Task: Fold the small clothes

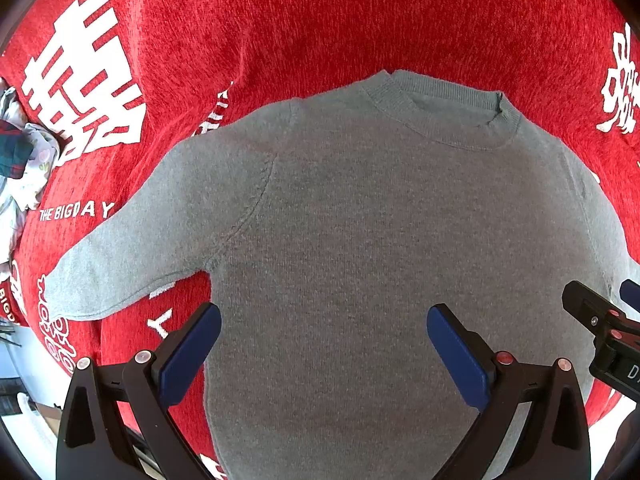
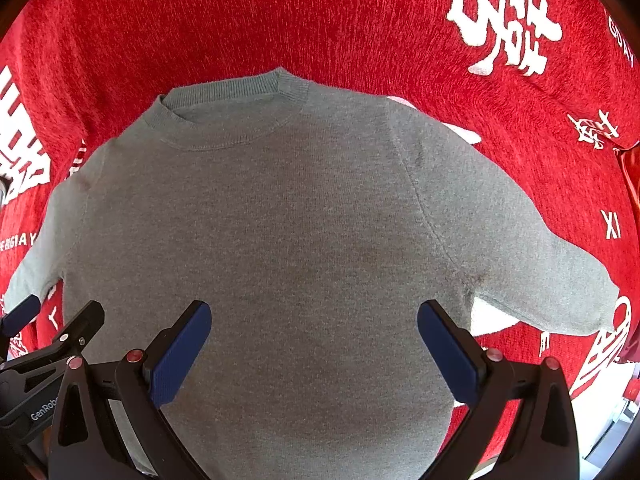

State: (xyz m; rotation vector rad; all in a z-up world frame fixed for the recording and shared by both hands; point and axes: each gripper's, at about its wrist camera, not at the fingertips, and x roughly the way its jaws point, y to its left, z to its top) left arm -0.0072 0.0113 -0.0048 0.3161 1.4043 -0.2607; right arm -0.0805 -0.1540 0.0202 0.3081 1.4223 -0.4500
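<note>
Where the red cloth (image 1: 320, 20) covers the whole work surface, its pile runs out past the frame on the far side; near edges show at lower left and lower right, with pale floor beyond. White characters printed on it, plus "THE BIG DAY" (image 1: 76, 212) at left and "XI" (image 2: 612, 224) at right.

Grey knit sweater (image 1: 360, 220) lies flat, face up, centred on the cloth, collar (image 1: 444, 112) at the far end, hem toward the cameras. Both sleeves spread outward and down: one sleeve (image 1: 132, 248) to the left, the other (image 2: 540, 264) to the right. Open red cloth around the collar and beyond both cuffs.

Left gripper (image 1: 324, 344) hovers above the lower body of the sweater, blue pads spread wide, nothing between them. Right gripper (image 2: 314, 340) just beside it, likewise wide apart and holding nothing. "GenRob" partly readable on the left gripper's body in the right wrist view.

Small heap of patterned clothes (image 1: 20, 160) at the far left edge.
</note>
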